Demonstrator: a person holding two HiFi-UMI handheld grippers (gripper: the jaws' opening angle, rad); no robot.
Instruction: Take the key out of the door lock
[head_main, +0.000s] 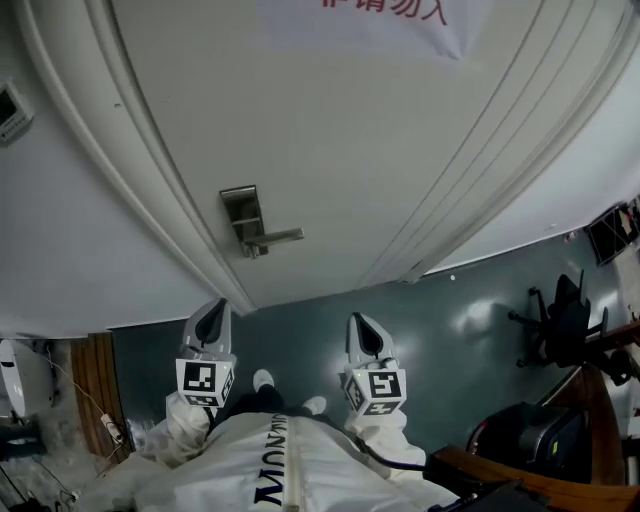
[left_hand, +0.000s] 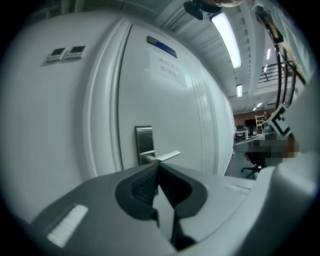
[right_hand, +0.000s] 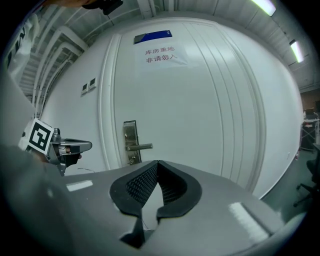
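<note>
We hold our left gripper (head_main: 214, 312) and right gripper (head_main: 359, 324) with jaws pressed together, empty, both well apart from the lock plate (head_main: 242, 214).

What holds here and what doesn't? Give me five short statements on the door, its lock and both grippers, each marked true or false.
1. The left gripper and the right gripper are both shut and empty. True.
2. The left gripper is clamped on the lever handle. False: it is held back from the door, touching nothing.
3. A paper notice with red print is on the door. True.
4. The lock plate sits at the door's right edge. False: in the head view it is near the left edge, with the handle pointing right.
5. An office chair stands on the floor off to the right. True.
</note>
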